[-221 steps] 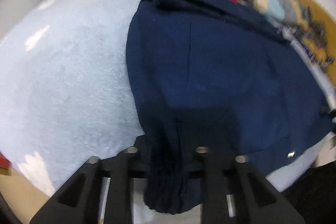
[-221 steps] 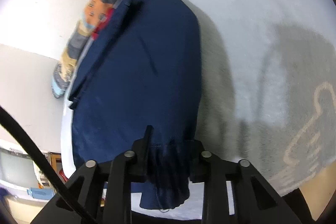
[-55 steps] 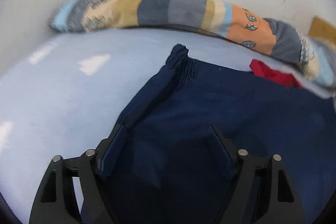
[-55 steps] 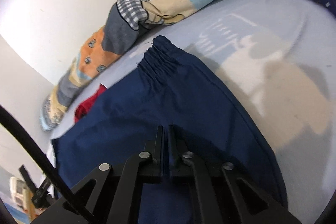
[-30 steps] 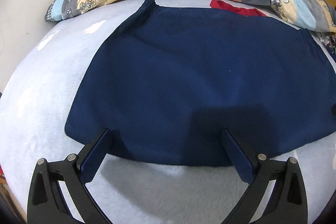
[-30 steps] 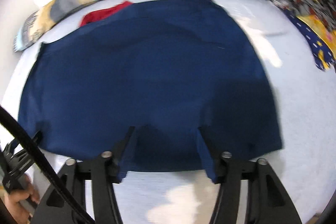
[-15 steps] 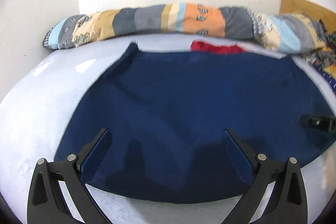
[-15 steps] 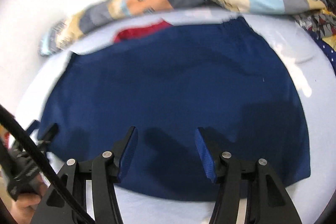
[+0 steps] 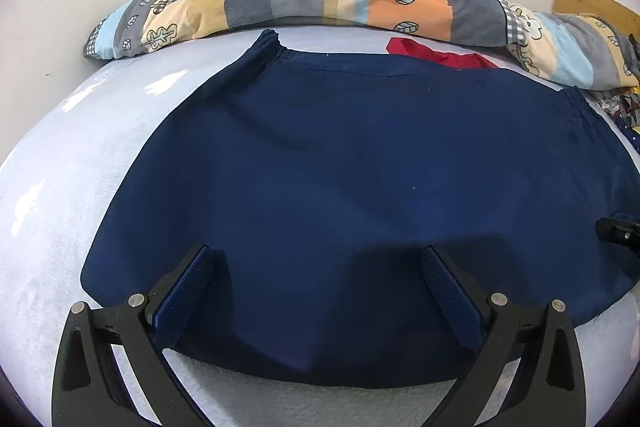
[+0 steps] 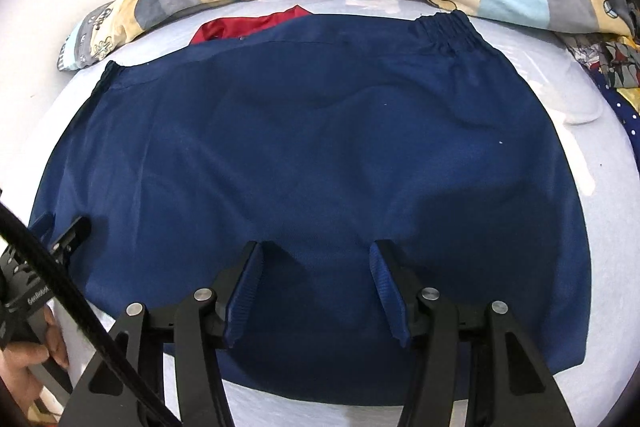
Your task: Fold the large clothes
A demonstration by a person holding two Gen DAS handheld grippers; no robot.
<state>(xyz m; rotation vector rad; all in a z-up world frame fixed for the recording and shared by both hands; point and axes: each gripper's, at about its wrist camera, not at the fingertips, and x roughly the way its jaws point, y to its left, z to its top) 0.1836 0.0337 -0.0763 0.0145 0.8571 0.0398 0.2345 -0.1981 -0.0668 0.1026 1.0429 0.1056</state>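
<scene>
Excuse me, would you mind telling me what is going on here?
A person is folding a navy garment on a pale bedsheet, with a two-finger gripper in each hand. The garment lies spread flat. The left gripper and the right gripper both hover open over its near edge, gripping nothing. A patterned quilt lies rolled along the wall.

Red cloth mostly hidden (perhaps a garment).

The left gripper hangs wide open over a navy garment — folded flat on the pale bed; nothing gripped.
</scene>
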